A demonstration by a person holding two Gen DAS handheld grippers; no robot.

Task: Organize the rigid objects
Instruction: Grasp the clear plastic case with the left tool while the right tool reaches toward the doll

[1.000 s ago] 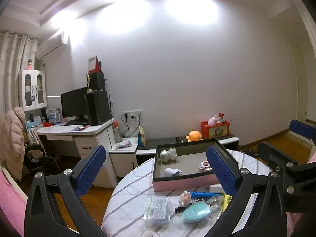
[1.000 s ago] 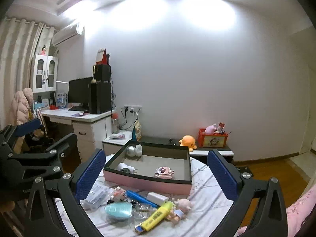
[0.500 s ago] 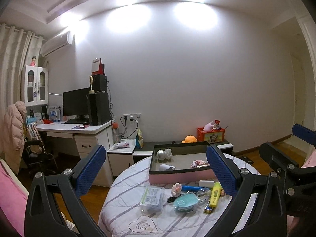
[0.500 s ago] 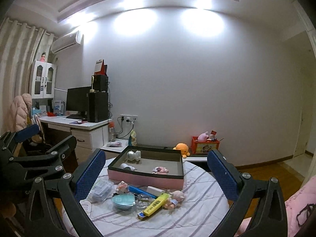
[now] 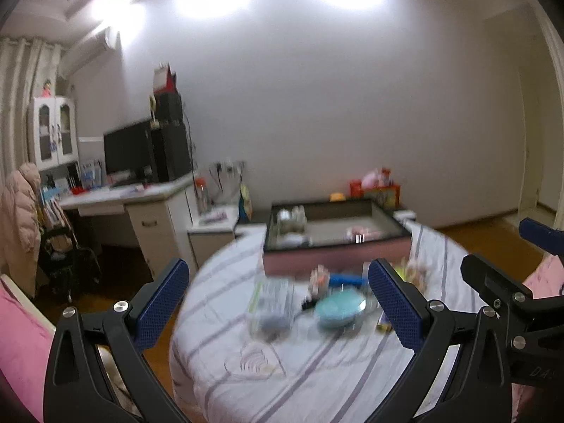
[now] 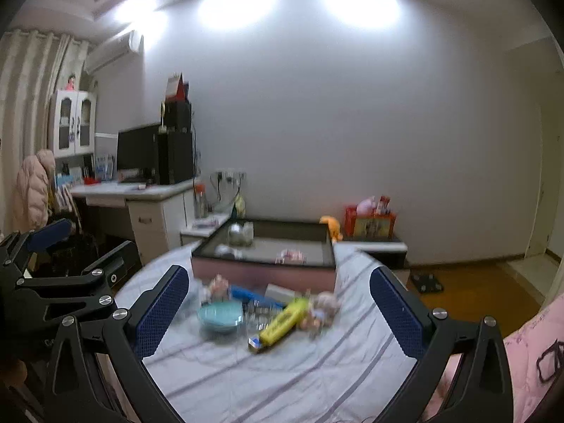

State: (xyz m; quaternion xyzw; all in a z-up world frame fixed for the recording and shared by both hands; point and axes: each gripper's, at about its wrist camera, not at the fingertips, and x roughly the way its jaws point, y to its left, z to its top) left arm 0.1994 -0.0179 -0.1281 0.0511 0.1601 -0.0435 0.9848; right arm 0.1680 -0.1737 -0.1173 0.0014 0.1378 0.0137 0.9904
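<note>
While both frames are motion-blurred, a round table (image 6: 282,370) in striped cloth carries a pink-sided tray (image 6: 264,271) at its far side; near it lie a teal case (image 6: 220,315) and yellow marker (image 6: 282,320). Left gripper (image 5: 278,303) and right gripper (image 6: 282,310) hover spread wide, empty.

White cloth with thin grey stripes (image 6: 282,370) is draping the round table, looking soft and matt. The yellow plastic highlighter (image 6: 282,320) is showing a smooth sheen. Blue gripper pads (image 6: 162,312) are looking rough and dimpled, set on matt black plastic fingers (image 6: 88,359) with shiny metal screws (image 6: 120,314). Wooden floorboards (image 6: 469,292) are gleaming glossy.
</note>
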